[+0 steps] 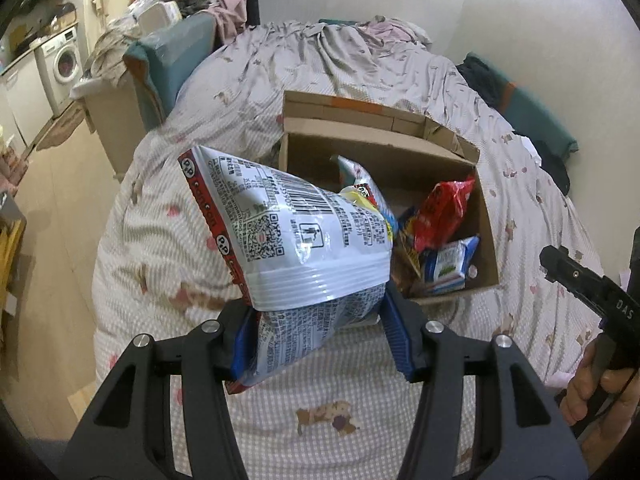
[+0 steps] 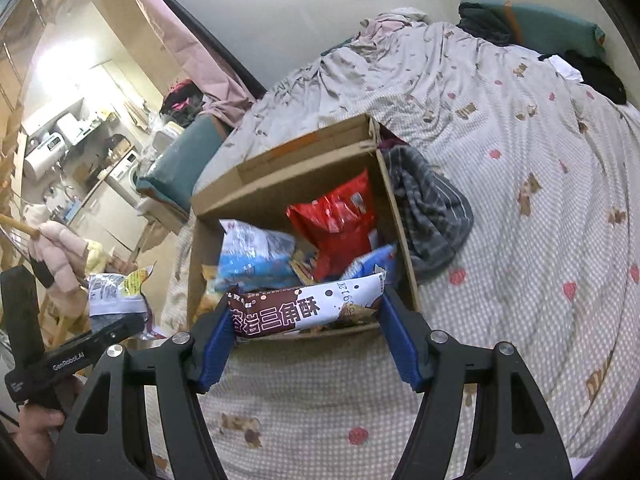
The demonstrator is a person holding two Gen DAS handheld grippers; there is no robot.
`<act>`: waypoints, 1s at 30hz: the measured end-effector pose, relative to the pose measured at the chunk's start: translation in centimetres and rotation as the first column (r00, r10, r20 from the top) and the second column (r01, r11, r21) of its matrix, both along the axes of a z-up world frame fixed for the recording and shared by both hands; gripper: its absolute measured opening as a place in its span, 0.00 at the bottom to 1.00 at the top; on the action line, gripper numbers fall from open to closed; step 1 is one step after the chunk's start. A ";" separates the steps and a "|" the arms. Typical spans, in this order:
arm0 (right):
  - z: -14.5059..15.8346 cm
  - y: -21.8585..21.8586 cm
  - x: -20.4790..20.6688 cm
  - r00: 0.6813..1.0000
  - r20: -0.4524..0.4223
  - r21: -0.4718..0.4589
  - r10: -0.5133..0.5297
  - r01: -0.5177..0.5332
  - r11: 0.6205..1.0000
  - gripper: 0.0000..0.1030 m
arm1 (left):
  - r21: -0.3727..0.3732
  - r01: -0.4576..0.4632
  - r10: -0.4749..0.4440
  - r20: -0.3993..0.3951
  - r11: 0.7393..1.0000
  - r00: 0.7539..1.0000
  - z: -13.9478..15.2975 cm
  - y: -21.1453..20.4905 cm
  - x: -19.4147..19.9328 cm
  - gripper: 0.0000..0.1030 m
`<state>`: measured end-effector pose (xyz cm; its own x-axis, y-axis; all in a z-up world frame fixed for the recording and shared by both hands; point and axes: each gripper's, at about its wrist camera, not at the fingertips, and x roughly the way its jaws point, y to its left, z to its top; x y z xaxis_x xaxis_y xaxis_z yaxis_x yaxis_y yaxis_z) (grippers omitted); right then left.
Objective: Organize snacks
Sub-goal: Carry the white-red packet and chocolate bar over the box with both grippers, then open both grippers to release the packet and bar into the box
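Just ahead of both your tongs sits the open brown cardboard box (image 2: pixel 288 184) on the bed, already holding several snack packets. Your right gripper (image 2: pixel 306 332) is clamped on a long brown-and-white wrapped snack bar (image 2: pixel 304 310), its long axis lying crosswise between the pads, right at the box's near wall. Your left gripper (image 1: pixel 316 332) pinches the bottom of a white crinkly snack bag (image 1: pixel 296 232), which stands up just short of the box. The right is nearer the opening.
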<state>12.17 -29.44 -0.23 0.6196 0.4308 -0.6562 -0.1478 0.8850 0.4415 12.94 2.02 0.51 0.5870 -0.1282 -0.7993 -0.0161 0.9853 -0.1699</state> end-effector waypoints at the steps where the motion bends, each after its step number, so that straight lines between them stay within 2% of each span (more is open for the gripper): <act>1: 0.1 0.1 0.3 1.000 0.003 0.002 0.003 -0.003 1.000 0.68 | 0.005 0.006 -0.006 0.001 1.000 1.000 0.1 -0.2 0.6 0.49; 10: -0.6 2.5 4.0 0.998 -0.020 -0.029 0.068 -0.068 0.997 0.68 | 0.040 0.070 -0.070 0.017 0.997 0.997 0.4 -3.1 4.9 0.49; 17: -2.8 4.4 6.3 0.990 -0.078 -0.044 0.121 -0.124 0.991 0.68 | 0.025 0.094 -0.094 0.016 0.995 0.995 0.3 -4.5 8.2 0.50; 19: -3.1 4.8 6.8 0.988 -0.083 -0.041 0.129 -0.132 0.990 0.68 | 0.023 0.127 -0.128 0.029 0.992 0.991 0.3 -5.2 8.7 0.50; 21: -3.5 5.2 7.1 0.985 -0.090 -0.043 0.147 -0.151 0.988 0.68 | 0.051 0.152 -0.154 0.052 0.987 0.987 0.5 -6.0 9.2 0.50; 23: -3.9 5.4 7.3 0.983 -0.098 -0.046 0.154 -0.159 0.986 0.68 | 0.071 0.167 -0.170 0.032 0.983 0.985 0.4 -6.7 10.3 0.50; 25: -4.2 5.5 7.4 0.982 -0.108 -0.041 0.155 -0.161 0.986 0.68 | 0.058 0.174 -0.174 -0.004 0.983 0.985 -0.1 -7.1 11.1 0.50; 30: -4.3 5.6 7.5 0.982 -0.110 -0.037 0.156 -0.161 0.986 0.70 | 0.109 0.167 -0.168 -0.002 0.980 0.986 -0.7 -7.7 11.1 0.52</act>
